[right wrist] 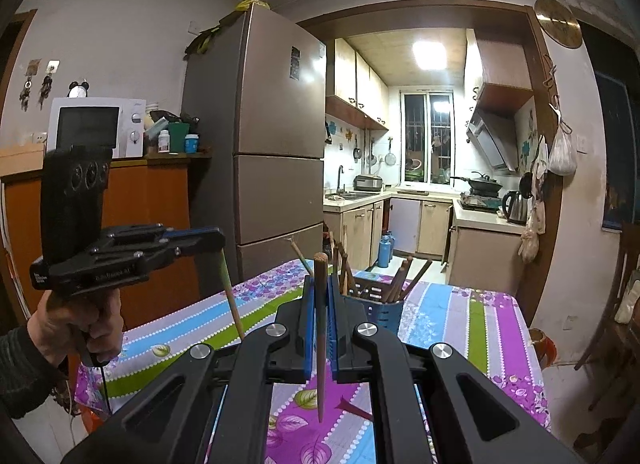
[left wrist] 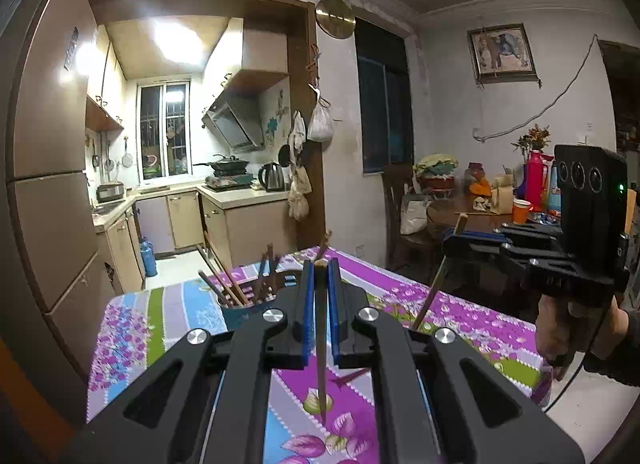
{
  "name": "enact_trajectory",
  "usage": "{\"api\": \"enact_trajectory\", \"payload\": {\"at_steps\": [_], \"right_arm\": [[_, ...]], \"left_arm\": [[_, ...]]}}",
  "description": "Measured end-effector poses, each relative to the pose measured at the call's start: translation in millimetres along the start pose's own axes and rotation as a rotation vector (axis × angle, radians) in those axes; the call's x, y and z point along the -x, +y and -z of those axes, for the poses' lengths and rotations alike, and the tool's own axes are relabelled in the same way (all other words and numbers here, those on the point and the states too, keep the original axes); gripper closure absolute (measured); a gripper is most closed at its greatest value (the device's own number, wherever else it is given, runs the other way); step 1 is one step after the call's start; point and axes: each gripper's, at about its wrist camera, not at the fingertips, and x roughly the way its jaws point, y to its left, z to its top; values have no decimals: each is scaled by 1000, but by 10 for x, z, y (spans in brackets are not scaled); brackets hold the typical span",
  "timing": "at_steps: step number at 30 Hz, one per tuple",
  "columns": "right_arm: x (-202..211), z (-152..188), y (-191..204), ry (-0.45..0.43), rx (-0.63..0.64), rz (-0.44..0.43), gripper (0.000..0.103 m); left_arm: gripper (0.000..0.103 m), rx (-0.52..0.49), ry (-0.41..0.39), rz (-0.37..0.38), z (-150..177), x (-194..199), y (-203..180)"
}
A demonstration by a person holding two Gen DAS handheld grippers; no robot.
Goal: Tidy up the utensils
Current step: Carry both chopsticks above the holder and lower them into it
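I had each gripper closed on one chopstick, so the step in hand was the carry toward the holder.

Left gripper (left wrist: 319,264): the blue-padded fingers (left wrist: 307,300) stood narrow, clamped on a slim brown wooden chopstick (left wrist: 321,344). Its blunt end showed just above the fingertips; its tapered end hung below them, clear of the counter (left wrist: 460,316) with its purple, blue and green floral striped cloth.

Right gripper (right wrist: 320,278): the fingers (right wrist: 307,304) were likewise narrow, gripping a second brown wooden chopstick (right wrist: 320,344) near its round blunt end, tip pointing down below the fingers and off the cloth.

The dark blue slotted plastic chopstick holder (right wrist: 380,310) stood on the counter just beyond the right fingertips and to their right. From the left gripper it (left wrist: 240,314) sat beyond the fingertips and to their left. It already held a loose bundle of brown chopsticks (right wrist: 400,280) leaning outward.

Judgement for the next move:
1. Bring one gripper at a time over the holder's open top.
2. Keep the chopstick near upright, tip lowest.
3. Aim for a gap among the leaning sticks; fouling them could tip the holder.
4. Open the fingers only once the tip is inside the rim.
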Motion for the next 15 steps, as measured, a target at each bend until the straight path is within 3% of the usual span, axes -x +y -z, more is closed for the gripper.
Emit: {"api": "enact_trajectory", "payload": {"at_steps": [6,15], "right_arm": [[-117,-222,-120,20,-22,10,96],[-188,-803,-277,-32,-13,22,96]], "left_arm": [[98,-13,6,-36,-226,-88,8],[98,3,-41,-99,-697,-123,153]]}}
